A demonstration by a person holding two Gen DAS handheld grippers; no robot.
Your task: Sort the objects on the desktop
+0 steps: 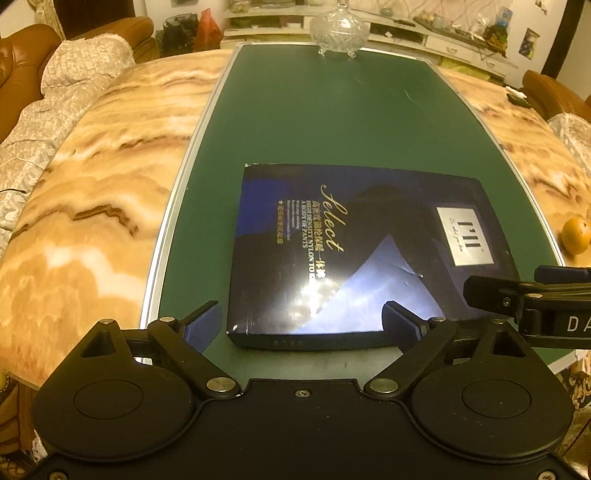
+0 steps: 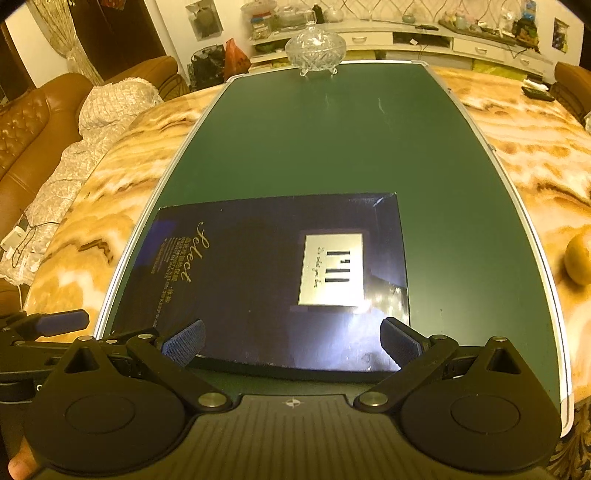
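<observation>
A flat dark blue box [image 1: 354, 254] with gold "Select" lettering and a silver label lies on the green board [image 1: 332, 118] near its front edge. My left gripper [image 1: 303, 326] hangs open over the box's near left part, fingers wide apart and nothing pressed between the pads. My right gripper [image 2: 291, 341] is open too, above the near edge of the same box [image 2: 266, 280], its pads clear of it. Each gripper shows at the edge of the other's view: the right gripper [image 1: 517, 295] at right, the left gripper [image 2: 48, 325] at left.
A cut-glass lidded bowl [image 1: 338, 29] stands at the board's far end. An orange fruit [image 1: 576, 236] rests on the marble tabletop [image 1: 92, 192] to the right of the board. A brown sofa with a pale cover [image 2: 55, 140] runs along the left.
</observation>
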